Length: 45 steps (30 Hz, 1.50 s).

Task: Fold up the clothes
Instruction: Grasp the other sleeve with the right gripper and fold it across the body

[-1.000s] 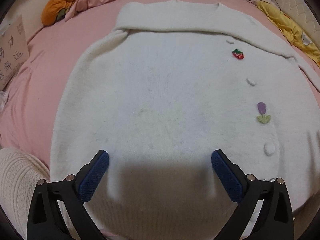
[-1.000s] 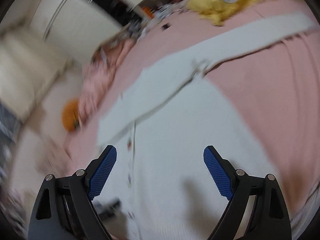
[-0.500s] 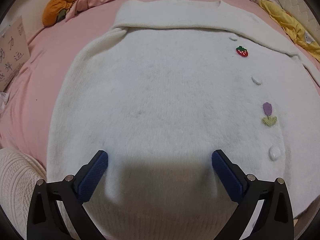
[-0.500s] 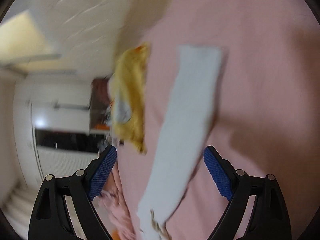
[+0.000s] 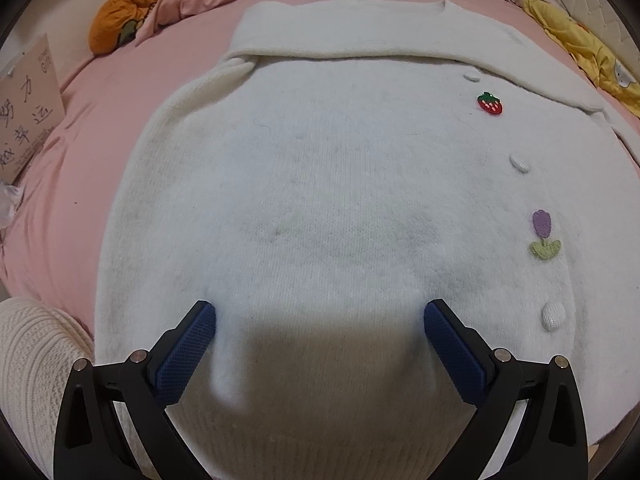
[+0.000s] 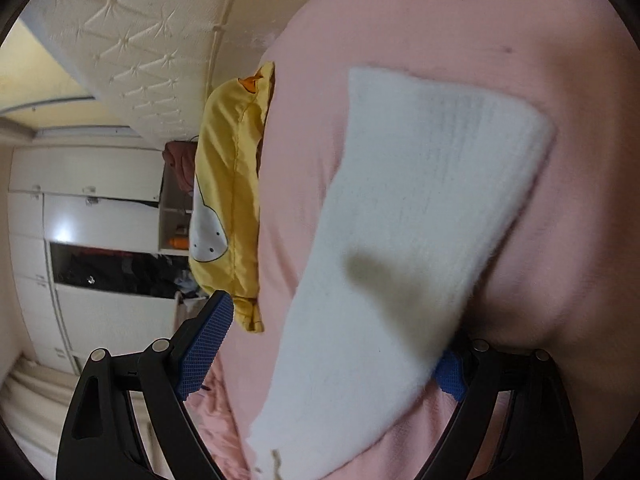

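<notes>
So the right tool [image 6: 328, 344] has swung a long way since a second ago: back then it looked over the body of the fluffy white knit cardigan [image 5: 320, 184], and now it sits rolled sideways at the cardigan's long white sleeve [image 6: 404, 232]. Its jaws stand wide apart with the sleeve lying between them, one blue pad tucked behind the sleeve's edge, nothing pinched. The sleeve stretches flat over the pink bedsheet [image 6: 520, 40], with a yellow duck-print cloth [image 6: 228, 200] just beside it. The left tool [image 5: 320, 320] has barely shifted; it hovers wide open and empty above the cardigan's hem. The cardigan lies spread on the bed, one sleeve folded across the top, near a red strawberry patch [image 5: 490, 103] and a purple tulip patch [image 5: 543, 234].
</notes>
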Each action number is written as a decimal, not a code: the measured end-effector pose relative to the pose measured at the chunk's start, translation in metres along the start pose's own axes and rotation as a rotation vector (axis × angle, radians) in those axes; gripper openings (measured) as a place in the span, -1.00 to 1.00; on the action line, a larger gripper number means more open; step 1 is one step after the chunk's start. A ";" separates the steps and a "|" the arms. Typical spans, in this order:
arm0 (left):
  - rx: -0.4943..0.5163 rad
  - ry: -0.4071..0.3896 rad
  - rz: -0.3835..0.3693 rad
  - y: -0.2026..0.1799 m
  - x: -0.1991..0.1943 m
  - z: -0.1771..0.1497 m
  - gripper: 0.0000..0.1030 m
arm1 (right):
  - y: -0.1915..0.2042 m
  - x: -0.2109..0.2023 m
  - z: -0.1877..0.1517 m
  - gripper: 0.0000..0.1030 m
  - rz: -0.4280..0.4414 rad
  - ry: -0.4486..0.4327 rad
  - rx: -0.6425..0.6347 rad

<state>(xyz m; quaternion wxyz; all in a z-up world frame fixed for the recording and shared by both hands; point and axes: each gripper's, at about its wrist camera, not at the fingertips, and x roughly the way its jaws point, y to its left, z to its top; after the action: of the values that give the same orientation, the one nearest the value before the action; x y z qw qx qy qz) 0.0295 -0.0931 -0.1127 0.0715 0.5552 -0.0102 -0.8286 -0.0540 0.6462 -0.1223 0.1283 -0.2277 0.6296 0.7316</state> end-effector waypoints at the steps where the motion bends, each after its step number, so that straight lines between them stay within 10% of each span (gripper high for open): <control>1: 0.000 0.000 0.002 0.000 0.000 0.000 1.00 | -0.001 0.000 0.000 0.44 -0.034 -0.001 -0.008; 4: 0.000 0.003 0.008 -0.001 0.001 0.001 1.00 | -0.019 0.002 0.002 -0.90 -0.093 0.009 0.041; 7: -0.005 0.005 0.012 -0.002 0.001 0.000 1.00 | -0.029 -0.006 0.005 -0.88 -0.017 0.019 0.097; 14: -0.004 -0.004 0.013 0.002 0.004 0.006 1.00 | 0.090 -0.035 -0.057 -0.87 -0.148 -0.093 -0.465; 28: -0.121 -0.156 -0.117 0.032 -0.018 0.018 1.00 | 0.272 0.052 -0.350 -0.87 -0.125 0.207 -1.074; 37: -0.367 -0.507 -0.040 0.106 -0.083 0.018 1.00 | 0.281 0.111 -0.561 -0.87 -0.174 0.399 -1.347; 45: -0.598 -0.467 -0.145 0.158 -0.067 0.015 1.00 | 0.223 0.141 -0.694 -0.87 -0.265 0.572 -1.469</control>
<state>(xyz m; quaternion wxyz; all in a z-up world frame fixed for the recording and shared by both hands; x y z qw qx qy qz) 0.0571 -0.2416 -0.0305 0.1673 0.3054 0.2553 -0.9020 -0.1627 -0.0867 -0.0716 -0.1350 -0.5059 -0.0371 0.8511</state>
